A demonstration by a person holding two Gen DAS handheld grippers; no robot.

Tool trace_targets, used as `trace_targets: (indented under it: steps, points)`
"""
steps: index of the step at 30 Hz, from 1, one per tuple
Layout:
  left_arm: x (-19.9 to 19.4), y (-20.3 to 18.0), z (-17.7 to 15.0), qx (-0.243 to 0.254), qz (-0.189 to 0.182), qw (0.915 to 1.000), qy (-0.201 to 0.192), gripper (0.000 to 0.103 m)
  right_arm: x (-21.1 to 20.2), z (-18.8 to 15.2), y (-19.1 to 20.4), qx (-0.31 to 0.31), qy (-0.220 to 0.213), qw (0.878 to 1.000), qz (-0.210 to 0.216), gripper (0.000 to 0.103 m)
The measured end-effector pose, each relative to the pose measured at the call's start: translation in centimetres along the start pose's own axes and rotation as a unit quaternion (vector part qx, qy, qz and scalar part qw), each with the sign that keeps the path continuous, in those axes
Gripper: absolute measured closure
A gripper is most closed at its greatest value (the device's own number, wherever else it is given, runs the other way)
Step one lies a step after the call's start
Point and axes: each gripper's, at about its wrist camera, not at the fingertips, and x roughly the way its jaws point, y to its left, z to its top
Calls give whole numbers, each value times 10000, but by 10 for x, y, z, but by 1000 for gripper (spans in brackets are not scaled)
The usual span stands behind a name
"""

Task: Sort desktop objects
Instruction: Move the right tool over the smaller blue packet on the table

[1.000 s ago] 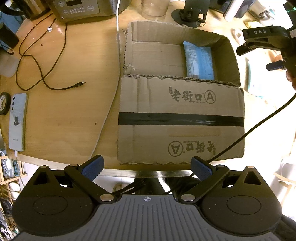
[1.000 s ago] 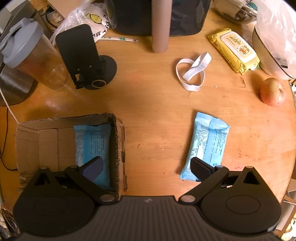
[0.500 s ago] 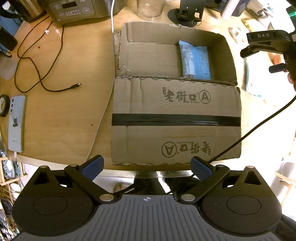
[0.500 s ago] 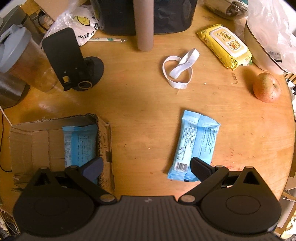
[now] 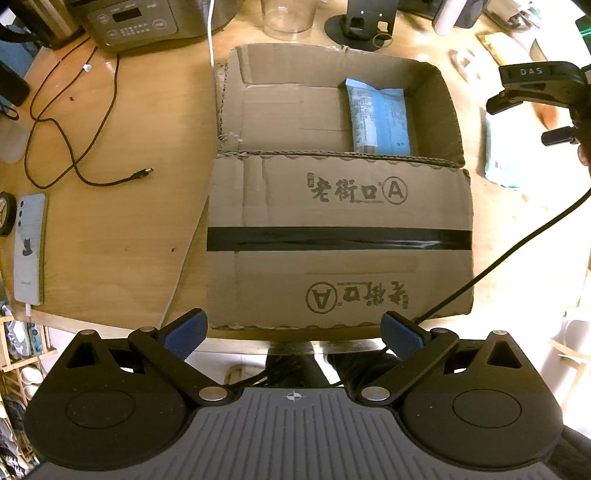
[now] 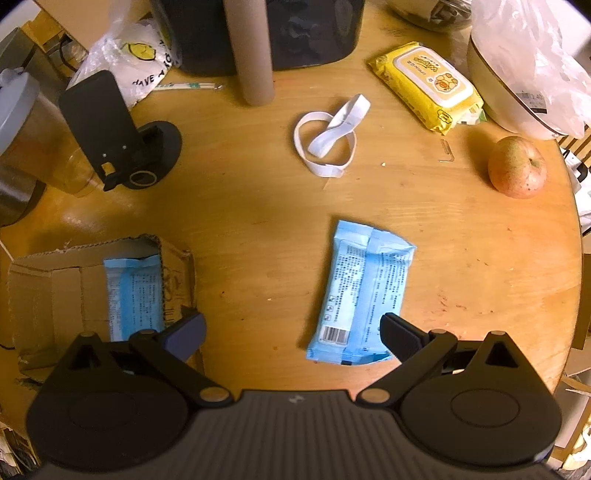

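Observation:
An open cardboard box (image 5: 295, 103) lies on the wooden table with its flap folded toward me; it also shows in the right wrist view (image 6: 55, 291). One blue packet (image 5: 378, 116) lies inside it at the right, also seen in the right wrist view (image 6: 135, 291). A second blue packet (image 6: 362, 295) lies flat on the table right of the box. My right gripper (image 6: 291, 334) is open and empty just above the table, its right finger at that packet's near end. My left gripper (image 5: 293, 334) is open and empty at the near table edge, in front of the box flap.
A yellow wipes pack (image 6: 424, 86), a white strap loop (image 6: 327, 136), an apple (image 6: 517, 166), a phone stand (image 6: 118, 136) and a cardboard tube (image 6: 251, 51) lie beyond. A phone (image 5: 29, 247), a cable (image 5: 74, 122) and a cooker (image 5: 140, 22) are left of the box.
My right gripper has moved right and back, so the loose blue packet now sits more between its fingers. The left gripper has drifted slightly left of the box.

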Motion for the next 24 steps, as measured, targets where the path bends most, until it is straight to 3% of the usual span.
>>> trace_targets:
  steps: [24]
  points:
    - [2,-19,0,61,15,10000,12,0,9,1,-40,261,32,9996,-92,0]
